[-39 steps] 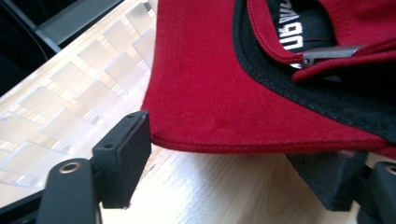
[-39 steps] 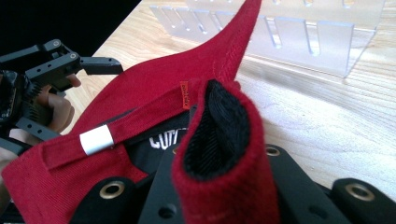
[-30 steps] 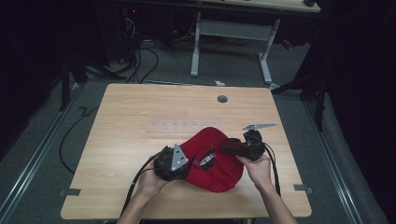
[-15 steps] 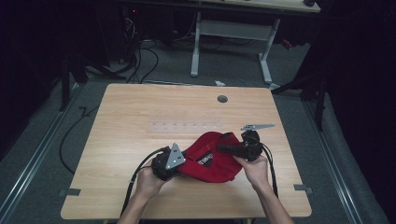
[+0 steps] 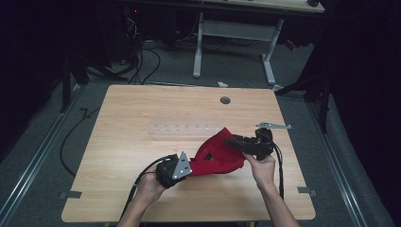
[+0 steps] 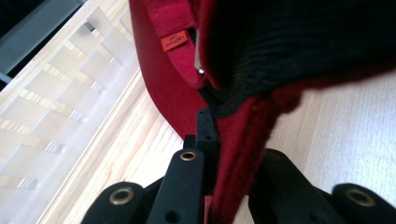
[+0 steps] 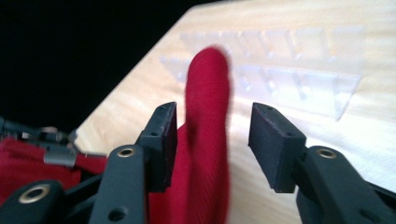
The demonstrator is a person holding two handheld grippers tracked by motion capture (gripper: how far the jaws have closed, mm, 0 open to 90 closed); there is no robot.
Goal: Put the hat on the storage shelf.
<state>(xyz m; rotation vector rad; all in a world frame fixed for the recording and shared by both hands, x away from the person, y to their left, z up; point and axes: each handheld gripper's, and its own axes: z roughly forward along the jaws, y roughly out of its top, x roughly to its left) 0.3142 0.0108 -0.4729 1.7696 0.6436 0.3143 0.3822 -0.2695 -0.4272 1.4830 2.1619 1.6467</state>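
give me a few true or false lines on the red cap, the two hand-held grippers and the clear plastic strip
1. The left hand-held gripper is clamped on the red cap's edge. True.
2. The right hand-held gripper is shut tight on the cap. False: its jaws stand apart with red fabric between them.
3. The clear plastic strip lies flat on the table. True.
4. The cap is blue. False: it is red with a dark lining.
5. The strip sits on top of the cap. False: it lies on the wood beyond the cap.
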